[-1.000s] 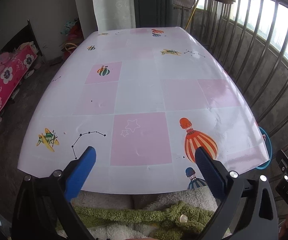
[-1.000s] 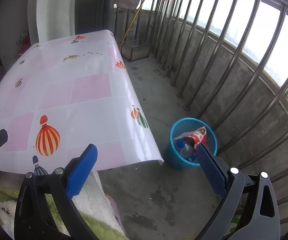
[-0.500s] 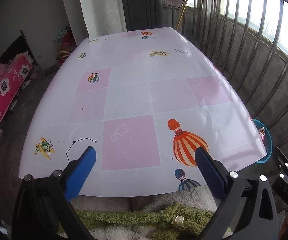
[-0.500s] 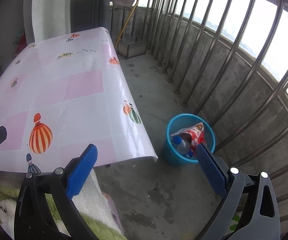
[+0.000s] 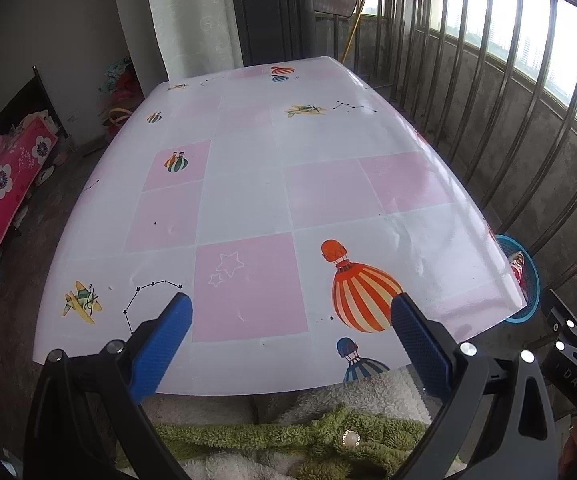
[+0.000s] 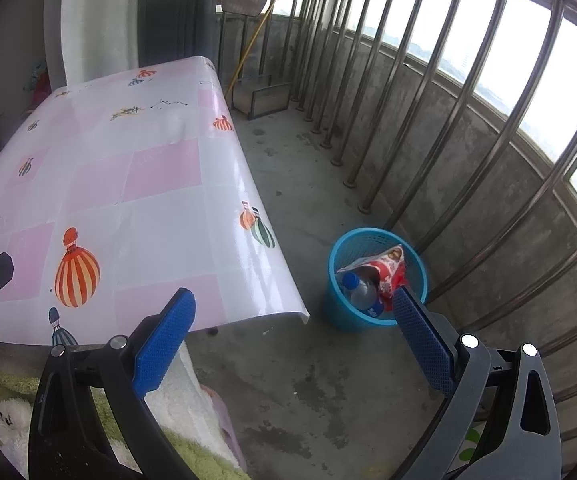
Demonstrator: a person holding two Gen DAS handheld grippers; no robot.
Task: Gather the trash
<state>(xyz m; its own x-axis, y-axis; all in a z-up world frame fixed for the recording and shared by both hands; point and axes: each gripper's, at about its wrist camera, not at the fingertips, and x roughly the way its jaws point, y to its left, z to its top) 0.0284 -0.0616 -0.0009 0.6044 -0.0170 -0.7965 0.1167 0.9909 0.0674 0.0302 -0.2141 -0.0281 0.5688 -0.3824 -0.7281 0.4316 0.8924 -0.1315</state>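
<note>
Counter (image 5: 248,196): a long surface under a glossy white and pink checked cloth, printed with hot-air balloons, small planes and star lines; it fills the middle of the left wrist view and runs away toward 12 o'clock.
Cloth edge: on the railing side it hangs over the counter's side, seen from the right wrist view at about 9 to 10 o'clock.
Left gripper (image 5: 288,332): blue pads spread wide, nothing between them, held over the near edge of the counter at 6 o'clock.
Right gripper (image 6: 294,332): also spread wide and empty, held over the concrete floor (image 6: 312,392) beside the counter's near corner.
Trash bin (image 6: 372,280): a blue mesh basket standing on the floor, between the counter's side and the railing, at about 3 o'clock from centre in the right wrist view.
Trash: a red and white snack wrapper (image 6: 386,268) and a clear plastic bottle (image 6: 362,292) with a blue cap lie inside the bin, the wrapper's top poking above the rim.
Railing (image 6: 468,128): steel bars on a low concrete wall, curving from 12 round to 4 o'clock, bright daylight behind.
Far end: a pale curtain (image 5: 192,16) and a dark cabinet (image 5: 272,20) at 12 o'clock.
Left side: a pink floral bedding (image 5: 4,188) at 9 o'clock.
Near edge: fluffy white and green fabric (image 5: 296,436) at 6 o'clock, below the gripper.
</note>
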